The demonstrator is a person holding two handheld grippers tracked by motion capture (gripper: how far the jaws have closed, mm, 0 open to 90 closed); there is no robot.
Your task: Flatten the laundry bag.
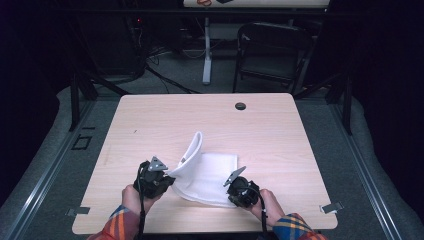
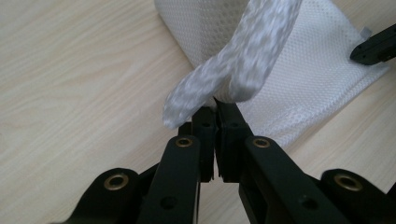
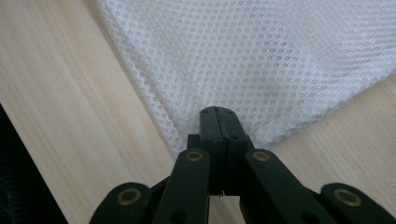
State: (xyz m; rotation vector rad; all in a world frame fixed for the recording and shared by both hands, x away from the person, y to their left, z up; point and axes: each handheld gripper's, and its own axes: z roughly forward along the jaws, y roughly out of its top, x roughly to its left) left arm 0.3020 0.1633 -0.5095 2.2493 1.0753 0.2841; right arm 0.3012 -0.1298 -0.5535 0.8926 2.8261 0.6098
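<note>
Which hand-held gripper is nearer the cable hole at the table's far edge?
Right, narrowly. The right hand-held gripper sits almost straight below the cable hole; the left hand-held gripper sits well off to its left. Both are shut on the mesh cloth.

White mesh cloth [image 1: 207, 175] on wooden table [image 1: 150, 125]; left gripper [image 1: 172, 181] lifts its left edge, right gripper [image 1: 226, 186] at its near right corner.

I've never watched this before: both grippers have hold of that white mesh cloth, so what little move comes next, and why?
Probably the left gripper carries its lifted edge across toward the right. It is shut on the cloth with that edge raised and curling over, while the right gripper pins a near corner flat on the table. That looks like a fold half begun.
</note>
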